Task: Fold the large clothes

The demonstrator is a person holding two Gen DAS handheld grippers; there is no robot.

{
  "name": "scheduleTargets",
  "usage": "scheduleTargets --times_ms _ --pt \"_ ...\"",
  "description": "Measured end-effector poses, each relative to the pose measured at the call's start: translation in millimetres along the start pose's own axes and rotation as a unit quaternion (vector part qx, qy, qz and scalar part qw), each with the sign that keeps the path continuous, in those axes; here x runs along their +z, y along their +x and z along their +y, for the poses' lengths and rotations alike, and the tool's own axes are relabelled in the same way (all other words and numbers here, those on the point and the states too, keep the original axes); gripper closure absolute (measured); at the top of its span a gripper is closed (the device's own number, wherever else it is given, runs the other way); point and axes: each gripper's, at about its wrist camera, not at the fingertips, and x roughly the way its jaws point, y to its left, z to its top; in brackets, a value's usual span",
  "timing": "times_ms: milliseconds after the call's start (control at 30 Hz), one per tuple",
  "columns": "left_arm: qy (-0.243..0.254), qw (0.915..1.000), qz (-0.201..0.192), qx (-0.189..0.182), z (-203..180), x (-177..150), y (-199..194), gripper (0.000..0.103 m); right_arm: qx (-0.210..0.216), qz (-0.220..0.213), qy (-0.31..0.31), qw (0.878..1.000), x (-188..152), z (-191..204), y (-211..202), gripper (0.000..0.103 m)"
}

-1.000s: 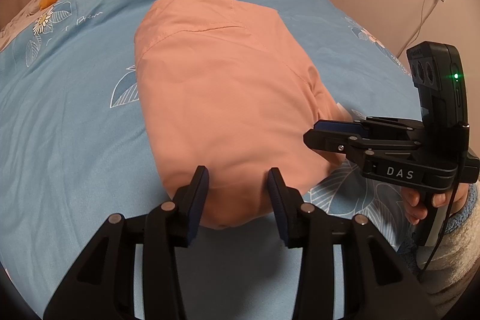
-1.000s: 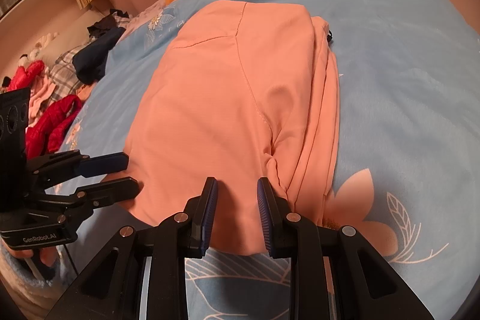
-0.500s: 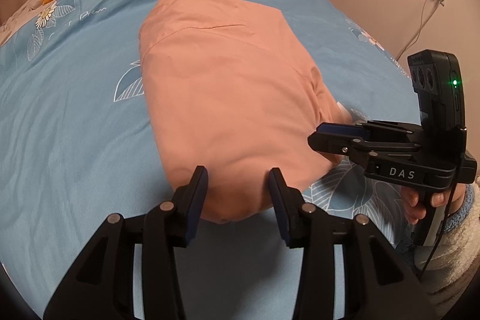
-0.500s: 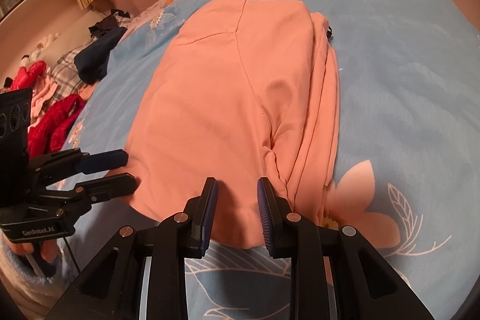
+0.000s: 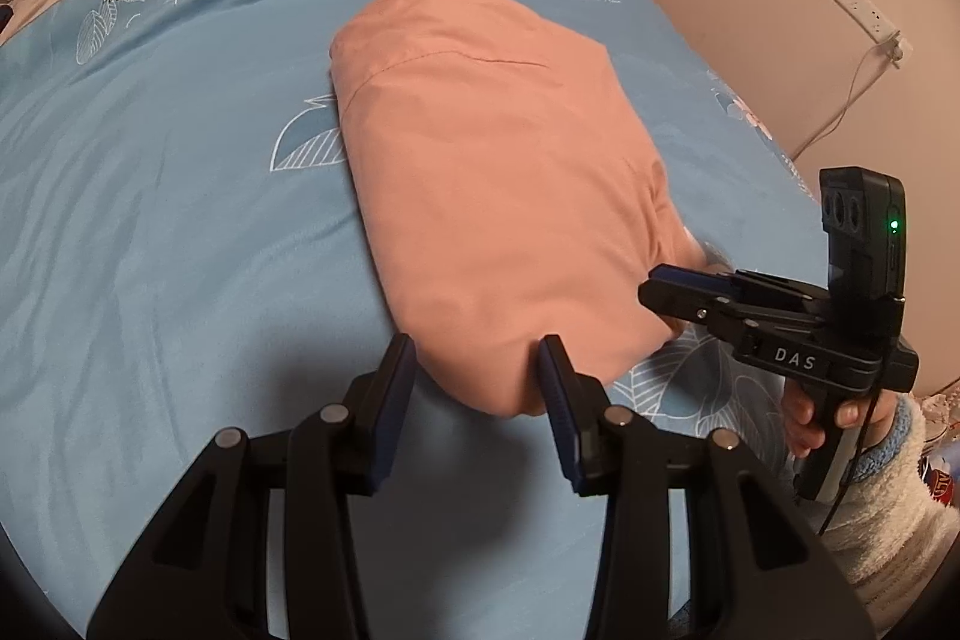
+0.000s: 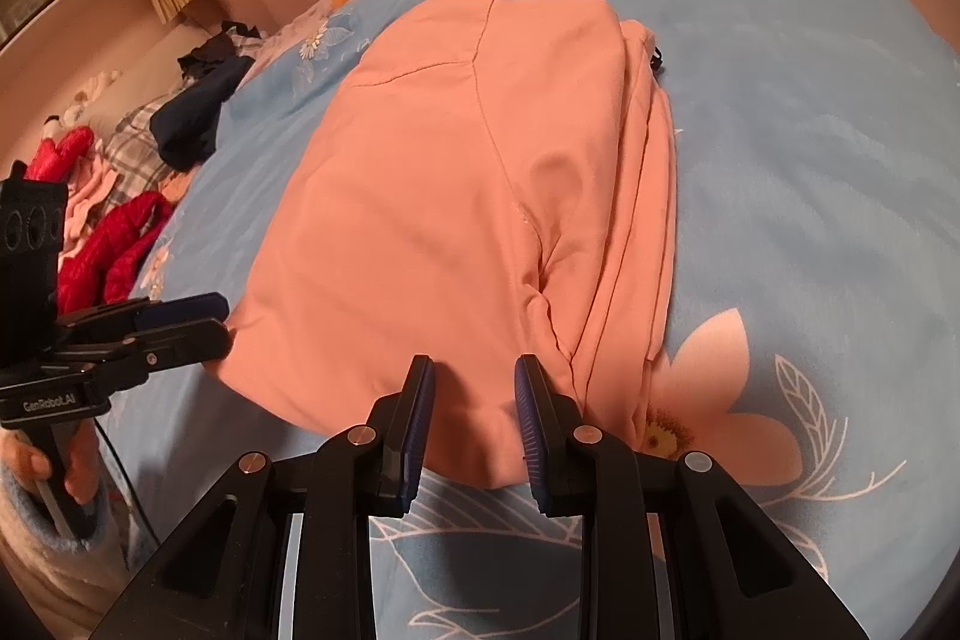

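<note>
left tongs (image 5: 477,388): jaws opening, garment's near hem between, not pinched | right tongs (image 6: 471,409): apart, straddling same hem, no grip | pink garment (image 5: 498,196): folded long on blue bed (image 5: 150,220) | handling: soft, light, floppy; pinch near corners through all layers.

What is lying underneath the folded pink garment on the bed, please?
The pink garment lies directly on the blue floral duvet, which shows all around it. Whether anything else sits beneath it cannot be seen, since the fabric covers that patch.
</note>
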Motion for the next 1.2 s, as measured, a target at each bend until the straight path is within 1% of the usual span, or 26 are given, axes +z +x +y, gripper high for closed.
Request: scheduleTargets --times_ms 167,533,767,800,867,900,933,967,1000,1033,1100,1167,1200 --pt "0.007 1.0 -0.001 0.003 -2 2 2 0.061 0.001 0.001 0.001 1.0 0 0 0 0.076" --pt "0.003 0.9999 0.01 0.002 3 4 8 0.056 0.015 -0.002 0.014 1.0 -4 -7 -4 0.076" --pt "0.003 0.9999 0.01 0.001 2 5 7 0.057 0.021 -0.001 0.013 1.0 -4 -9 -4 0.075" --pt "0.0 0.9999 0.009 -0.005 3 5 6 0.058 0.027 -0.001 0.012 1.0 -5 -9 -5 0.072" --pt "-0.009 0.9998 0.005 -0.016 7 6 2 0.056 0.039 -0.004 0.018 0.999 -7 -12 -11 0.066" --pt "-0.019 0.9996 0.002 -0.023 11 8 -1 0.048 0.049 -0.007 0.023 0.999 -8 -14 -15 0.059" --pt "-0.031 0.9991 -0.002 -0.029 16 10 -2 0.037 0.056 -0.009 0.027 0.998 -9 -16 -18 0.049" --pt "-0.041 0.9985 -0.008 -0.035 21 12 -4 0.033 0.063 -0.014 0.033 0.997 -9 -18 -22 0.045" --pt "-0.055 0.9974 -0.017 -0.042 28 14 -6 0.031 0.063 -0.024 0.042 0.997 -9 -22 -28 0.034" --pt "-0.07 0.9959 -0.023 -0.053 34 17 -7 0.031 0.062 -0.031 0.05 0.996 -9 -24 -32 0.025" --pt "-0.097 0.9916 -0.025 -0.082 46 23 -4 0.029 0.082 -0.048 0.076 0.993 -6 -37 -39 0.023" --pt "-0.125 0.9854 -0.021 -0.113 56 31 5 0.027 0.087 -0.052 0.107 0.989 -1 -49 -36 0.021" --pt "-0.14 0.9818 -0.017 -0.127 61 35 11 0.027 0.089 -0.052 0.135 0.985 5 -60 -32 0.018"
